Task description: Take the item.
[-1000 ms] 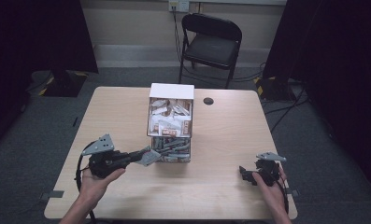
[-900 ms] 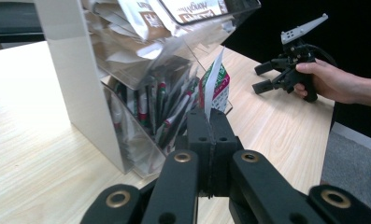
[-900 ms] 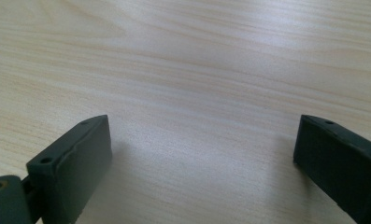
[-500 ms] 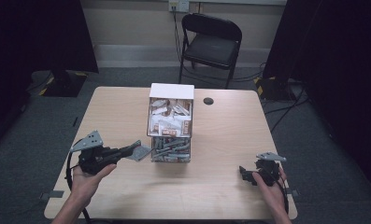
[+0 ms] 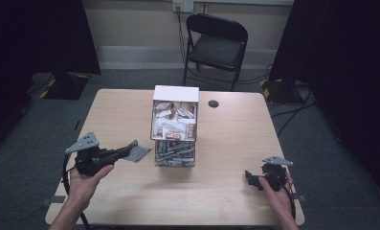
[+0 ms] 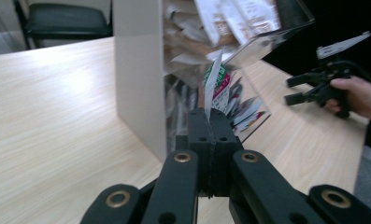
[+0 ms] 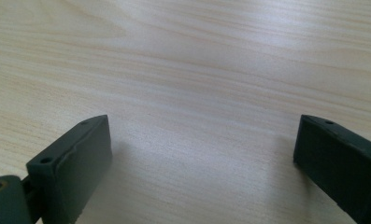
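Note:
A clear two-tier box (image 5: pixel 174 125) with a white back stands mid-table, holding paper sachets above and darker packets below. My left gripper (image 5: pixel 130 146) is shut on a flat green-and-white packet (image 5: pixel 140 153), held just left of the box's lower tier. Seen along the left gripper's jaws, the packet (image 6: pixel 215 86) stands edge-on from the closed tips, with the box (image 6: pixel 141 79) right behind it. My right gripper (image 5: pixel 251 178) rests at the table's front right, its jaws wide open over bare wood (image 7: pixel 197 93).
A black folding chair (image 5: pixel 216 45) stands beyond the table's far edge. A small black disc (image 5: pixel 213 103) lies on the table (image 5: pixel 235 143) right of the box. Cables trail on the floor at right.
My left gripper has drawn back left from the box's lower tier with the packet in its jaws. The right gripper has stayed put.

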Motion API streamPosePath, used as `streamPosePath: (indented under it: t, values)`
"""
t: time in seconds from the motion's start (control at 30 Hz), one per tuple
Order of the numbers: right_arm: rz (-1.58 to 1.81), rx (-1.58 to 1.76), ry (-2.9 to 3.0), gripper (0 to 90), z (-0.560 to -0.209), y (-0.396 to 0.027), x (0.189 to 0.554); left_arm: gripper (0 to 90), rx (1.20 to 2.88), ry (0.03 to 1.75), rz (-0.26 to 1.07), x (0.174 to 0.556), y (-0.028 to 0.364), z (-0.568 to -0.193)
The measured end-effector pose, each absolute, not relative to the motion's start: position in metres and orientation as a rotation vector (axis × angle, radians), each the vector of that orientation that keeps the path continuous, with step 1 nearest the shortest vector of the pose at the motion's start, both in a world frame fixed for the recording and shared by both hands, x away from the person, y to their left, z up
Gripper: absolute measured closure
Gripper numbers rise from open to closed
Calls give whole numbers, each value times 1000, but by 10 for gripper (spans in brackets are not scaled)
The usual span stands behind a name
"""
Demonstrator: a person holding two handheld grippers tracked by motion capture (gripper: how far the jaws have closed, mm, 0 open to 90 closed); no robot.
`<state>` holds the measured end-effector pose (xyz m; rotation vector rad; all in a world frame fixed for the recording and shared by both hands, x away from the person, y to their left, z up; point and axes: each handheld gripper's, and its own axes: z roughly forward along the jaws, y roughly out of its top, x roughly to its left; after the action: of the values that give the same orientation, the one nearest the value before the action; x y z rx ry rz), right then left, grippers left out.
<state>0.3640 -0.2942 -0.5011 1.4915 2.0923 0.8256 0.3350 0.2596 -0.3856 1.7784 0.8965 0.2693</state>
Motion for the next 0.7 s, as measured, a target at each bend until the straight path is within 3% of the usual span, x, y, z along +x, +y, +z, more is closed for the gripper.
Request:
streamPosePath:
  t: [0.7]
  values:
    - [826,1492,2092,37,-501,-294,364,900,1789,1002,327,354,285,-394]
